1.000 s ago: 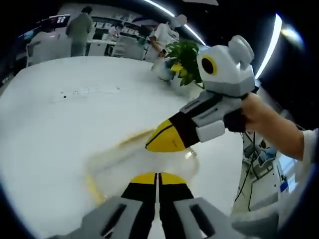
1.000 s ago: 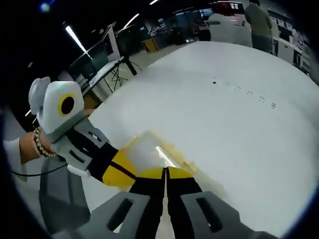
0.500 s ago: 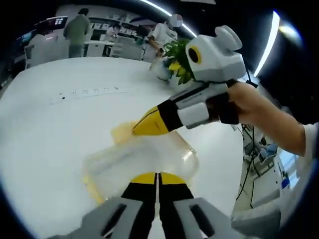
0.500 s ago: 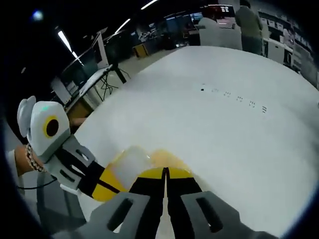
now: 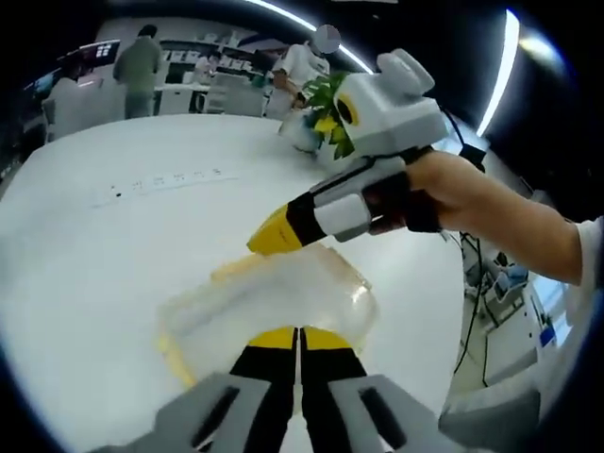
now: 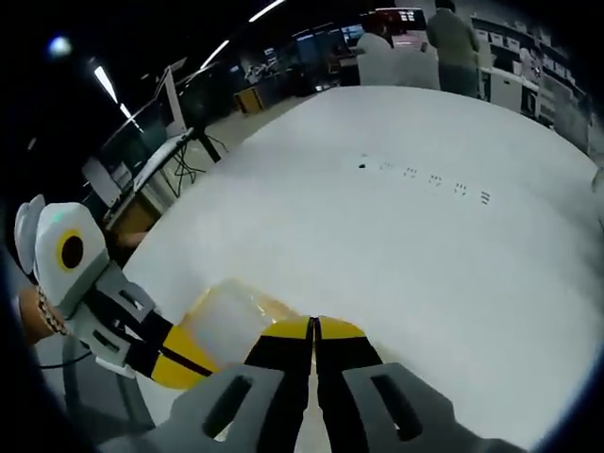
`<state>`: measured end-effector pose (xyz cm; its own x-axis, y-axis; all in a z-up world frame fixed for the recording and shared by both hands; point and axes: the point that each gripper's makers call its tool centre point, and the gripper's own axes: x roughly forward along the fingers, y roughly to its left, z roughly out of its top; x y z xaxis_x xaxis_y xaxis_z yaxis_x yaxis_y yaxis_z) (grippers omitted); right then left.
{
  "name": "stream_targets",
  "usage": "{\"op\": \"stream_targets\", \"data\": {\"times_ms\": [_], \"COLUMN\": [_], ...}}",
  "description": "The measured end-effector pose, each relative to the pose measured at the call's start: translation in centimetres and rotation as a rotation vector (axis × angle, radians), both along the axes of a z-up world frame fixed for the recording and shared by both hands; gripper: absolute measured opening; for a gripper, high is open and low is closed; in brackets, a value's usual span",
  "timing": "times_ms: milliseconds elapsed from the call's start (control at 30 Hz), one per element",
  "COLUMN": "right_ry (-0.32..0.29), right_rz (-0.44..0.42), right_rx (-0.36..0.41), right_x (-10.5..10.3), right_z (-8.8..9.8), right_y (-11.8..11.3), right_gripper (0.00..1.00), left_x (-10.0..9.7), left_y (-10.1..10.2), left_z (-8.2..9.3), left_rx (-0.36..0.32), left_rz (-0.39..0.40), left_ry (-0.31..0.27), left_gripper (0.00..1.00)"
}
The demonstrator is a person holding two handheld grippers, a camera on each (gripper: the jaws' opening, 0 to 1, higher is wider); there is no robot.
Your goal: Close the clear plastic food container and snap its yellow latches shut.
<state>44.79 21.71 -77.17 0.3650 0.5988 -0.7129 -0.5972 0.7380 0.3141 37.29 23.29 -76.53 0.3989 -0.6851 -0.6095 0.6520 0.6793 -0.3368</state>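
The clear plastic food container [image 5: 274, 304] lies on the white table just beyond my left gripper [image 5: 299, 332], whose jaws are shut with the tips over its near edge. A yellow latch [image 5: 174, 355] shows along its left side. My right gripper [image 5: 269, 236] comes in from the right, shut, with its yellow tip at the container's far rim; a hand [image 5: 453, 193] holds it. In the right gripper view my right gripper [image 6: 314, 327] is shut beside the container [image 6: 225, 316]. The left gripper [image 6: 175, 368] reaches in from the left against the container.
The white table [image 5: 104, 236] spreads wide to the left and far side, with a row of small dark marks [image 6: 425, 177]. A green potted plant [image 5: 330, 102] stands at its far edge. People [image 5: 137, 61] stand at desks in the background.
The right gripper's tip has drawn back from over the lid's middle to the container's far rim. The left gripper has stayed shut at the near edge.
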Motion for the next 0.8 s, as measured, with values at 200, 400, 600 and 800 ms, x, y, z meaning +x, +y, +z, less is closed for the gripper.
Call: {"op": "stream_targets", "data": {"times_ms": [200, 400, 600, 800], "right_ry": [0.012, -0.019, -0.073, -0.084], "right_rz": [0.007, 0.131, 0.341, 0.527], "right_rx": [-0.010, -0.087, -0.214, -0.356], "right_x": [-0.4, -1.1, -2.7, -2.6], "right_z": [0.3, 0.5, 0.1, -0.1], "right_y": [0.2, 0.8, 1.5, 1.5], "right_gripper": [0.00, 0.02, 0.26, 0.35], "left_x": [-0.1, -0.1, -0.2, -0.2], "left_y": [-0.1, -0.2, -0.3, -0.4], "left_z": [0.0, 0.0, 0.0, 0.0], "left_rx": [0.012, 0.032, 0.060, 0.099], "left_rz": [-0.006, -0.019, -0.053, -0.091], "left_ry": [-0.013, -0.027, -0.061, -0.107], "left_gripper": [0.00, 0.00, 0.00, 0.00]}}
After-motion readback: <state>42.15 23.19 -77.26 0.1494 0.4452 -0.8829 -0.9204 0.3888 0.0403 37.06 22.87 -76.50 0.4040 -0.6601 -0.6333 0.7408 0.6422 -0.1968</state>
